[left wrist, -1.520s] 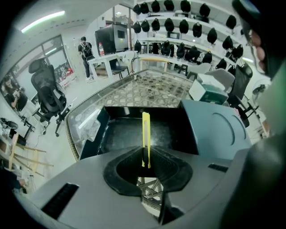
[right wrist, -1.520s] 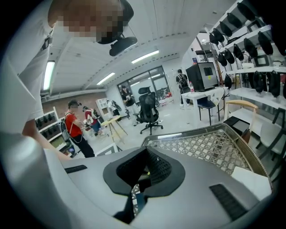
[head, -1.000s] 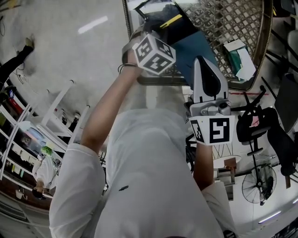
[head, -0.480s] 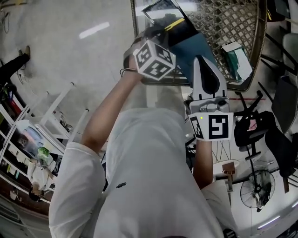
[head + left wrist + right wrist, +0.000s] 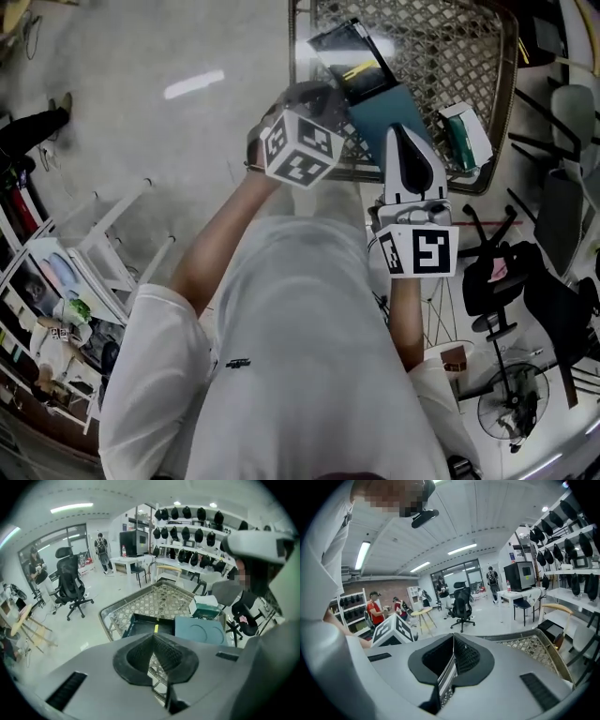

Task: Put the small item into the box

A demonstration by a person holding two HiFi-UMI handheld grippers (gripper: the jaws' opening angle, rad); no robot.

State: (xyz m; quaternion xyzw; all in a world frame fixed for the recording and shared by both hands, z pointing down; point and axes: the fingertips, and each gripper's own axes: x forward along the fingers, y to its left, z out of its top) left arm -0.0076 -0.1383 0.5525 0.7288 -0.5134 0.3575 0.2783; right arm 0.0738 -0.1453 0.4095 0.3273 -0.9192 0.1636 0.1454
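**Both grippers shut and empty, short of the table**

The left gripper [image 5: 153,641] and right gripper [image 5: 453,641] are held with jaws pressed together on nothing, seemingly poised before a reach. A small green-and-white carton [image 5: 206,606], judged to be the item, lies on the lattice table [image 5: 159,599], right of the open black box [image 5: 140,626] and well beyond both grippers.

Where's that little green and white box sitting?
In the head view the green and white box lies near the lattice table's right edge, just right of the teal box.
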